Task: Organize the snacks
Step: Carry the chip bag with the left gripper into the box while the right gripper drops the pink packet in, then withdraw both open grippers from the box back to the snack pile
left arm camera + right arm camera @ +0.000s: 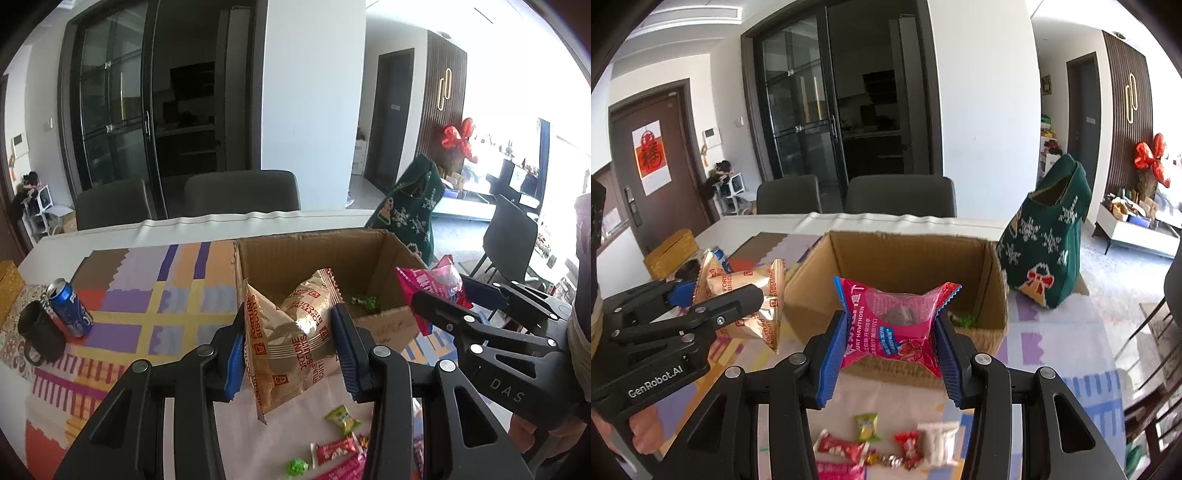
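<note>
My left gripper (290, 338) is shut on a gold Fortune Biscuits bag (295, 332), held above the table just in front of the open cardboard box (266, 266). My right gripper (892, 332) is shut on a pink hawthorn snack pack (897, 321), also raised in front of the box (812, 280). A green wrapped candy (369, 302) lies inside the box. In the right wrist view the left gripper (731, 299) with the gold bag (757, 291) shows at the left. In the left wrist view the right gripper (439, 295) with the pink pack (436, 284) shows at the right.
Small wrapped candies (341, 419) (866, 426) lie on the patterned cloth below the grippers. A blue soda can (70, 310) and a dark mug (38, 334) stand at the left. A green knitted bag (1049, 254) stands right of the box. Two chairs (899, 195) stand behind the table.
</note>
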